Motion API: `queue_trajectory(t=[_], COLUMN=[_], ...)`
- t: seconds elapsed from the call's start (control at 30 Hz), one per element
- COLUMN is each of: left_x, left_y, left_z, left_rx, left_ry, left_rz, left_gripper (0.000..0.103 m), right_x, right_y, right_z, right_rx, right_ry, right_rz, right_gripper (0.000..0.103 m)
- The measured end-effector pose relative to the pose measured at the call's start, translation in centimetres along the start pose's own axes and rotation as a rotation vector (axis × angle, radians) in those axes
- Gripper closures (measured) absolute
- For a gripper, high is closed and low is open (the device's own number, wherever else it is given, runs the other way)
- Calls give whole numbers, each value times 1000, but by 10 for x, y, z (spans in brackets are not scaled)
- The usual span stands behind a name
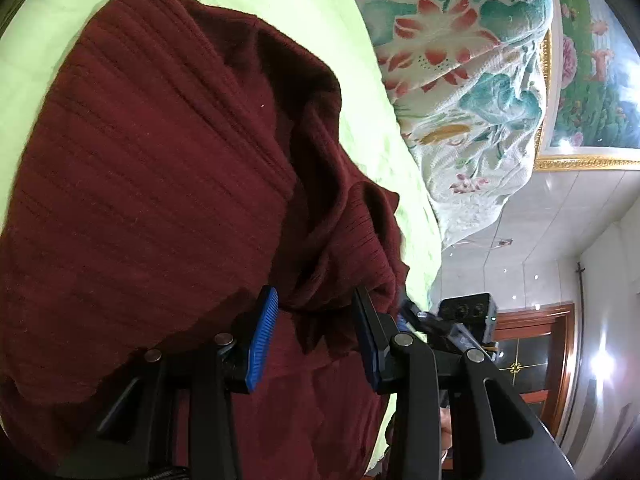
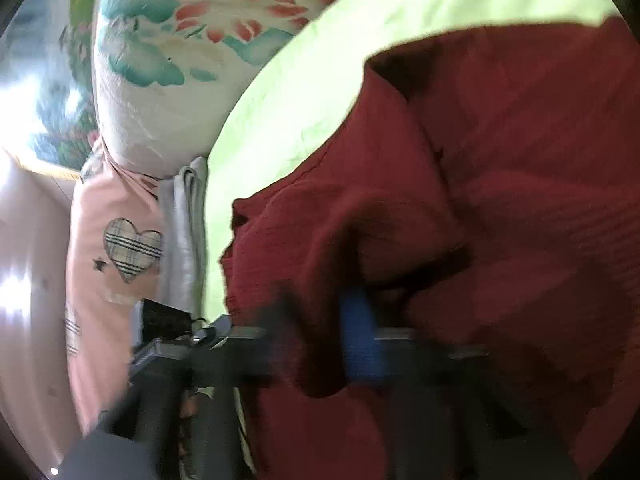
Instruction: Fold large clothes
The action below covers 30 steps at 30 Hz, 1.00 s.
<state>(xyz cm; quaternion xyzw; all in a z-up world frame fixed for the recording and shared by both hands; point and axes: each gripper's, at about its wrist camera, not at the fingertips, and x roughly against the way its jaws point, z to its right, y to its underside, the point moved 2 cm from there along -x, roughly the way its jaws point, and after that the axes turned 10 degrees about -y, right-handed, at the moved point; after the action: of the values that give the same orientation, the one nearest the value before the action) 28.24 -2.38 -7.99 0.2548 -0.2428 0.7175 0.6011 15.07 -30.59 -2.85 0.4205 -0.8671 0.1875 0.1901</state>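
A dark red ribbed knit garment (image 1: pixel 152 168) lies bunched on a light green bed sheet (image 1: pixel 368 120). My left gripper (image 1: pixel 316 320) stands open low over its near edge. A loose ridge of the fabric runs between its blue pads (image 1: pixel 262 332), and neither pad presses on it. The right wrist view is blurred. There the garment (image 2: pixel 500 160) fills the right half, and my right gripper (image 2: pixel 320 340) has a fold of it packed between a dark finger and a blue pad (image 2: pixel 360 340). In the left wrist view the right gripper (image 1: pixel 412 314) sits just right of my left one, at the garment's edge.
A thick floral quilt (image 1: pixel 460 60) is heaped at the far side of the bed. A pink pillow with a plaid heart (image 2: pixel 132 252) and a folded grey cloth (image 2: pixel 184 240) lie beside the sheet. A gold-framed picture (image 1: pixel 584 92) and a wooden door (image 1: pixel 532 356) stand beyond.
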Motion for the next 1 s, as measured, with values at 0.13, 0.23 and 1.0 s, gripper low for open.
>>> queue_trajectory(t=[0.13, 0.23, 1.0], left_x=[1, -1, -38], left_y=[2, 1, 28], left_z=[3, 4, 31], left_rx=[4, 3, -225], left_ry=[26, 32, -92], left_rz=[-11, -11, -67], left_gripper=[60, 54, 99], right_x=[30, 45, 42], right_y=[15, 40, 31], right_z=[-15, -16, 25], right_rx=[139, 259, 38], right_ry=[-53, -43, -1], right_rz=[57, -22, 85], right_gripper=[92, 92, 46])
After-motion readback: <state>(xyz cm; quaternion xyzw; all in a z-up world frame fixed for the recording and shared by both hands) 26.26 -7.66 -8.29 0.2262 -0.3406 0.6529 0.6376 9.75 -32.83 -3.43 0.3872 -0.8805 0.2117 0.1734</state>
